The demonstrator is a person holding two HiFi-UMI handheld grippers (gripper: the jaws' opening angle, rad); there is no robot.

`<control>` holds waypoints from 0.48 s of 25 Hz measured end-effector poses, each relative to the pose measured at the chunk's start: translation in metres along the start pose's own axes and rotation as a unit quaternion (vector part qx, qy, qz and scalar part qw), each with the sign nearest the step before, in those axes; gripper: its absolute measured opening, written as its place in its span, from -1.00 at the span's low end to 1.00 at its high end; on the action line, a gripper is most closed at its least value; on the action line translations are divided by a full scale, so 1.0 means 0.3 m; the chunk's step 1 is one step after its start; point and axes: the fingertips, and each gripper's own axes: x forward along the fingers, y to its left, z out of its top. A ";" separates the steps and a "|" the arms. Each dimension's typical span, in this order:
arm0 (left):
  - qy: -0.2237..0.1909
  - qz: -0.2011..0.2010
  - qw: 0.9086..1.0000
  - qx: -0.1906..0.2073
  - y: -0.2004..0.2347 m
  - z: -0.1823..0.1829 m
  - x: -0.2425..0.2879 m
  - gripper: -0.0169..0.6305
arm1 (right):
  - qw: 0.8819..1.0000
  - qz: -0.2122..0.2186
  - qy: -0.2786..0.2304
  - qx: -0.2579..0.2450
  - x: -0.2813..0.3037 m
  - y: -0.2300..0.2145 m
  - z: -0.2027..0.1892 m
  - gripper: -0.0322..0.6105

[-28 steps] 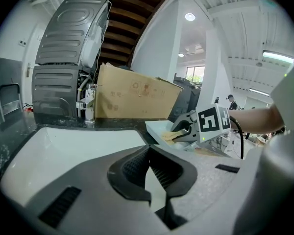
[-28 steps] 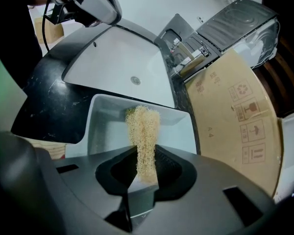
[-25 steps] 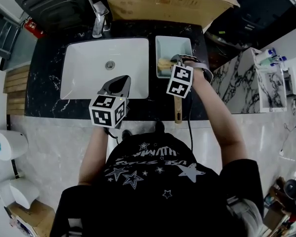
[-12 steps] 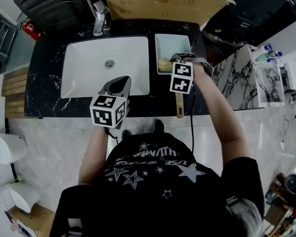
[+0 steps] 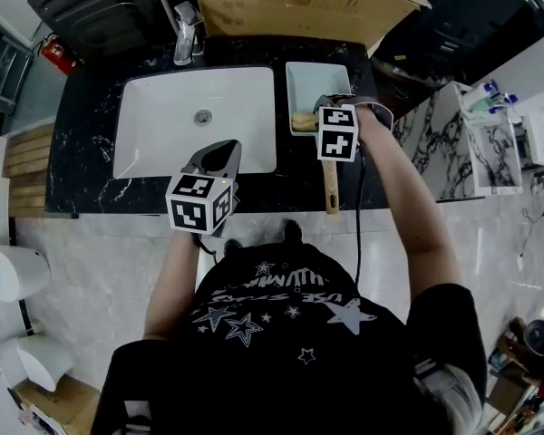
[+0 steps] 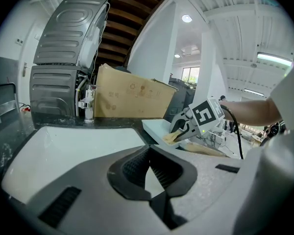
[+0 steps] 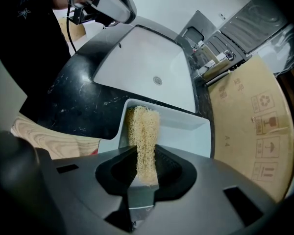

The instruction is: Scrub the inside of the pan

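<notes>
My right gripper (image 7: 146, 166) is shut on a tan, stringy loofah scrubber (image 7: 143, 131). It holds the scrubber at the near end of a white rectangular tray (image 7: 186, 131). In the head view this gripper (image 5: 329, 114) is at the tray's (image 5: 319, 80) front edge, with the scrubber (image 5: 302, 120) beside it. My left gripper (image 6: 148, 173) is shut with nothing in it and hovers over the near rim of the white sink (image 5: 195, 120). I see no pan in any view. A wooden handle (image 5: 330, 193) lies on the counter below the right gripper.
The sink and tray sit in a black marbled counter (image 5: 86, 152). A chrome tap (image 5: 183, 34) stands behind the sink, and a large cardboard box (image 5: 299, 3) stands behind the tray. A marble-patterned ledge (image 5: 435, 143) is to the right.
The right gripper has shifted slightly toward the tray and turned a little, still holding the scrubber. The left gripper has stayed in place.
</notes>
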 end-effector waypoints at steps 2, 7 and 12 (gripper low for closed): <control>0.001 0.001 1.000 0.000 0.000 -0.003 -0.004 -0.92 | 1.000 0.000 -0.001 0.003 -0.002 0.001 0.000 -0.66; -0.003 0.007 1.000 0.001 0.005 -0.001 -0.012 -0.92 | 1.000 -0.007 -0.008 0.015 -0.015 -0.008 -0.004 -0.65; -0.003 0.016 1.000 0.000 0.024 0.008 -0.013 -0.92 | 0.998 -0.046 0.004 0.041 -0.021 -0.079 -0.039 -0.65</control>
